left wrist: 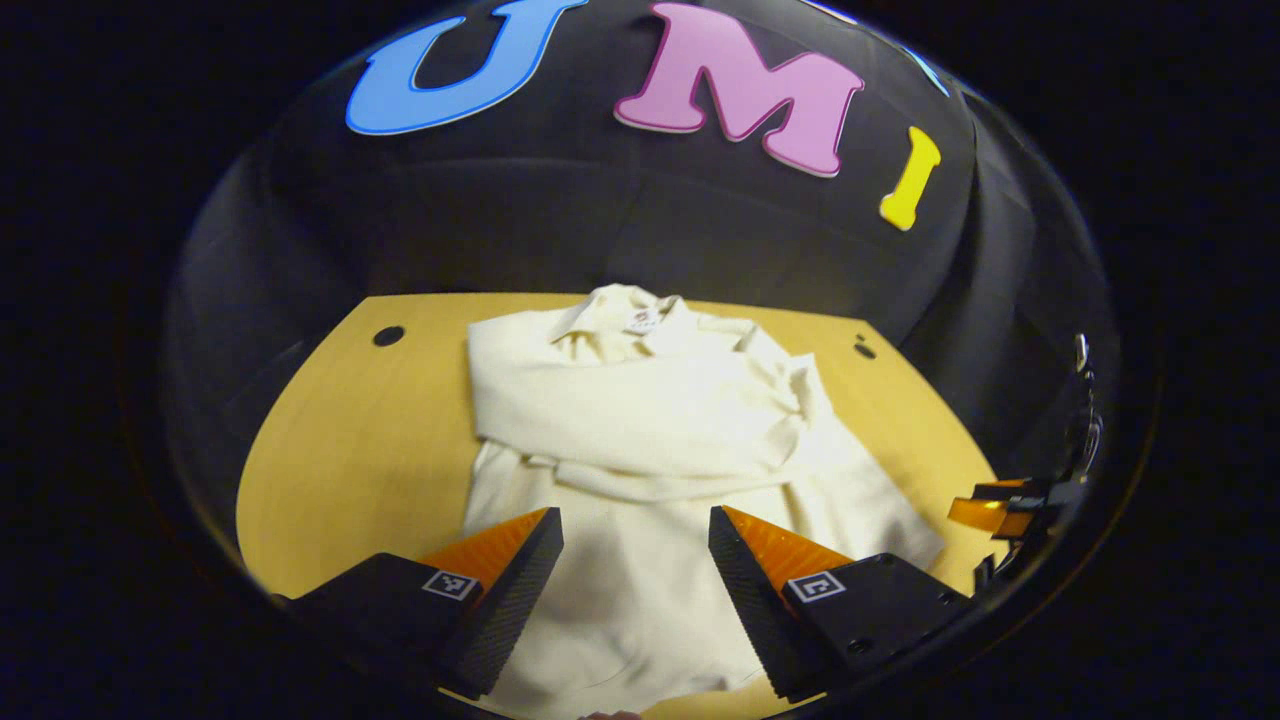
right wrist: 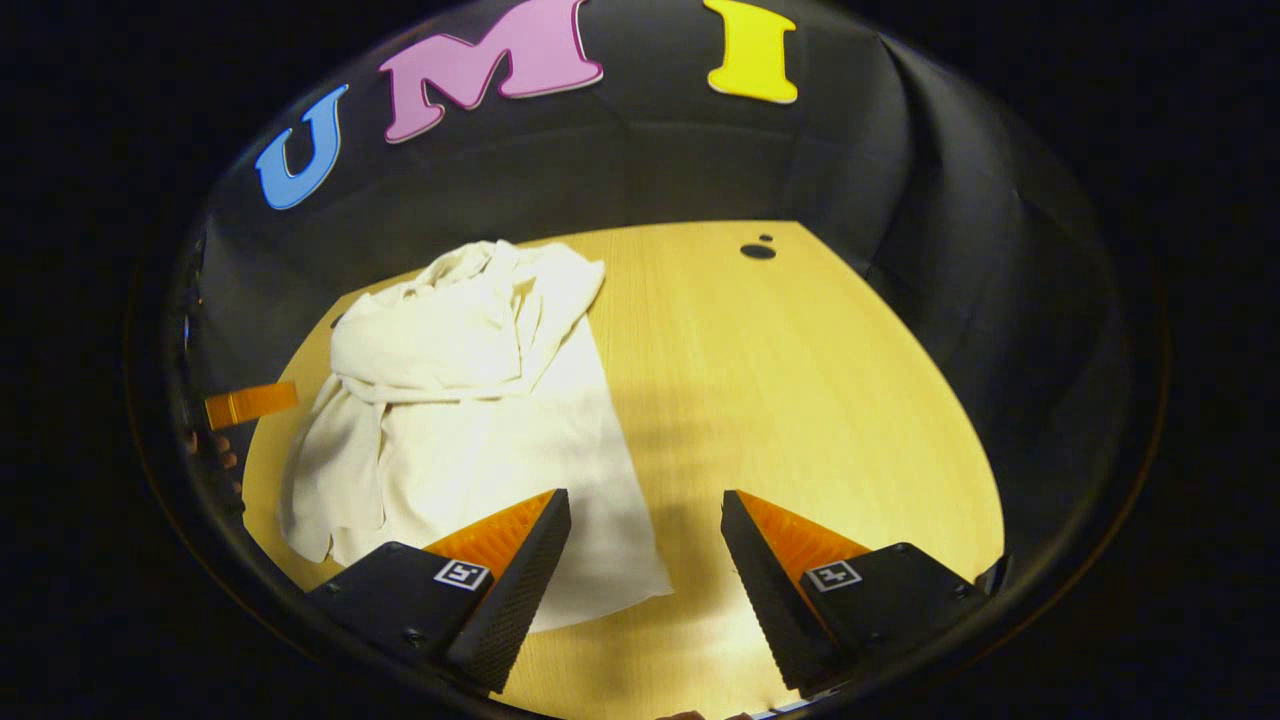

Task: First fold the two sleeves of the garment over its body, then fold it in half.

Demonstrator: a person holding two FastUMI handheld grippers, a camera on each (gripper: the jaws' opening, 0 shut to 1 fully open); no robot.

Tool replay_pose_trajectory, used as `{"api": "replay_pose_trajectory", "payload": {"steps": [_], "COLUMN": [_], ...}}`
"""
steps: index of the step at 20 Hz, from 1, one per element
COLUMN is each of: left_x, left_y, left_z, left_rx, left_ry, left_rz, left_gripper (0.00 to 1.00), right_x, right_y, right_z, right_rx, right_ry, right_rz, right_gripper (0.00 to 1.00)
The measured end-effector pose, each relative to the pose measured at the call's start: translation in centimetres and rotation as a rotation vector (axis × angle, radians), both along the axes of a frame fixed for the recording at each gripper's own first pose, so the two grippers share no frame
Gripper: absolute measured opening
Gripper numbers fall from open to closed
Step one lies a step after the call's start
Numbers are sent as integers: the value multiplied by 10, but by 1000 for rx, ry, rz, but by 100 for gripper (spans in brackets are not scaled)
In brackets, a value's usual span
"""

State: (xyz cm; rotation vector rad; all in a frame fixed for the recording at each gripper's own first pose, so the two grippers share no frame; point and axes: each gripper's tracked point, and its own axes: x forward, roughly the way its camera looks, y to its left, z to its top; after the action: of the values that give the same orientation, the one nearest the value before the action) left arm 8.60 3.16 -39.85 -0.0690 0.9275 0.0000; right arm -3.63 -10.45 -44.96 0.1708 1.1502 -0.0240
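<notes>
Left gripper (left wrist: 636, 535): jaws spread wide, nothing between them, hovering above the lower body of the garment (left wrist: 640, 440). Right gripper (right wrist: 646, 520): jaws equally wide apart, empty, poised over the garment's near right hem corner and the bare wood beside it.

Garment: cream long-sleeved shirt (right wrist: 470, 400), lying flat on the table (left wrist: 360, 440), collar (left wrist: 625, 310) at the far end toward the booth wall. In the left gripper view both sleeves (left wrist: 640, 420) lie folded across the chest, forming a thick horizontal band; the body below the band is spread out, hem nearest the camera. In the right gripper view the folded sleeves look bunched and wrinkled at the far end, lower body smoother.

Table: light wood, dark round holes (left wrist: 388, 336) near the far corners.

The right gripper's orange finger (left wrist: 985, 512) shows at the right edge of the left gripper view; the left gripper's orange finger (right wrist: 250, 403) at the left edge of the right gripper view, with fingertips of a hand (right wrist: 222, 452) just below it.
</notes>
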Motion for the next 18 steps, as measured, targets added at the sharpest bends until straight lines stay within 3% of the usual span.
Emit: {"api": "replay_pose_trajectory", "payload": {"steps": [4, 6, 12, 14, 15, 16, 17, 18], "left_x": [-80, -110, -120, -119, -115, -114, -112, -110], "left_y": [43, 49, 40, 31, 24, 19, 15, 13], "left_z": [-36, -46, -56, -57, -56, -57, -56, -57], "left_rx": [66, 58, 59, 62, 59, 66, 72, 81], "left_ry": [154, 206, 231, 235, 230, 228, 227, 220], "left_rz": [58, 75, 74, 44, 21, 10, -3, -10], "left_gripper": [96, 97, 98, 89, 72, 64, 39, 33], "right_x": [-34, -34, -38, -37, -38, -37, -36, -33], "right_y": [19, 18, 20, 28, 32, 39, 41, 41], "right_z": [-30, -31, -36, -34, -36, -34, -35, -36], "right_rx": [35, 20, -43, -37, -28, -5, -11, -20], "right_ry": [118, 97, 114, 109, 119, 115, 109, 90], "right_rz": [10, 1, 52, 37, 34, 33, 37, 51], "right_gripper": [97, 99, 94, 78, 65, 43, 21, 13]}}
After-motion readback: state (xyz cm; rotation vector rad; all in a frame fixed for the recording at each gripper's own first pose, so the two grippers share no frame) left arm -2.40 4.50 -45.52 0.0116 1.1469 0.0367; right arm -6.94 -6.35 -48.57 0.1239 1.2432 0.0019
